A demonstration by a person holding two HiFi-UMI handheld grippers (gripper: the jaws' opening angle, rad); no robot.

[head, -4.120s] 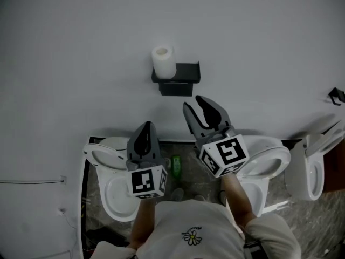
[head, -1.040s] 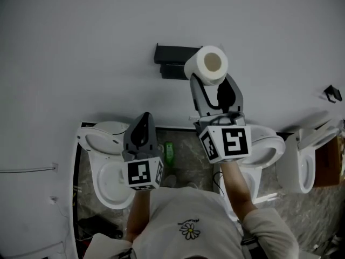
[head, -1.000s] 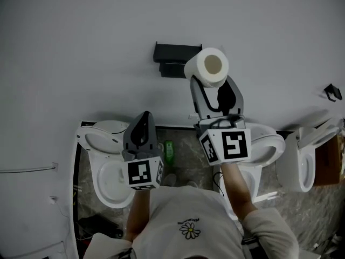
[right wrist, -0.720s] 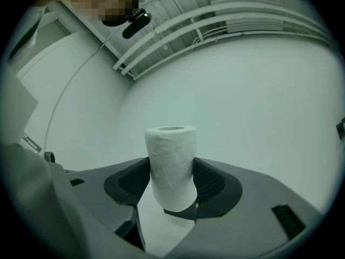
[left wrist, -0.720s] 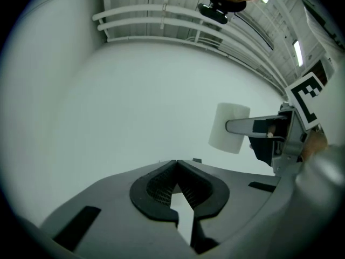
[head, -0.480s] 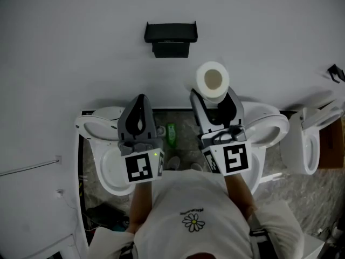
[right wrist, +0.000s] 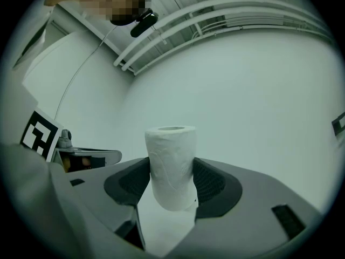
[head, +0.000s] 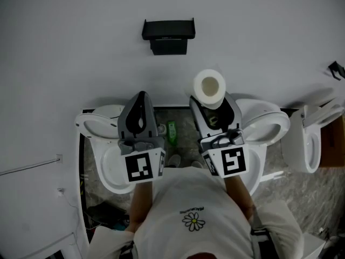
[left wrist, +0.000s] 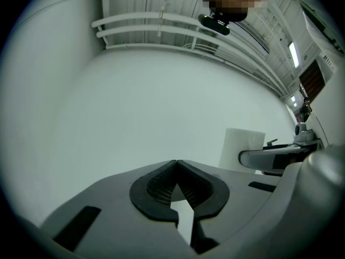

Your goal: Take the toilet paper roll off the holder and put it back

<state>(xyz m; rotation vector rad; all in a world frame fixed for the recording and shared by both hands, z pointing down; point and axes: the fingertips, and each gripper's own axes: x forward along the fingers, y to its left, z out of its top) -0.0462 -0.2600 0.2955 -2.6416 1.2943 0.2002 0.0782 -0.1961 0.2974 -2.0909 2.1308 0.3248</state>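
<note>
The right tool (head: pixel 211 102) is held out in front of the person's chest, jaws pointing towards the white wall (head: pixel 81 47), with its marker cube (head: pixel 223 162) turned up to the head view. Its forearm runs straight back under the cube to the person's white shirt (head: pixel 188 209). The jaws are parted to the width of the toilet paper roll (head: pixel 209 88) and press on it from both sides. In the right gripper view the right tool (right wrist: pixel 171 181) has the roll (right wrist: pixel 171 161) standing upright between the dark pads, the hollow core at the top end and the lower end hanging just past the pads.

The roll is clear of the black holder (head: pixel 168 31), which is fixed to the wall. In the head view the roll sits below it and to the right, well apart from it.

The left tool (head: pixel 141 99) is held level beside the right one, near it but not touching, also aimed at the wall, cube towards the head camera. In the left gripper view the left tool (left wrist: pixel 176 162) has its jaws together at the tips, with nothing between them, and the roll (left wrist: pixel 242 147) shows off to the right.

Below the tools are two white toilets, one (head: pixel 96 129) under the left tool and one (head: pixel 272 124) under the right, with a green bottle (head: pixel 171 131) on the dark floor (head: pixel 178 144) between them
</note>
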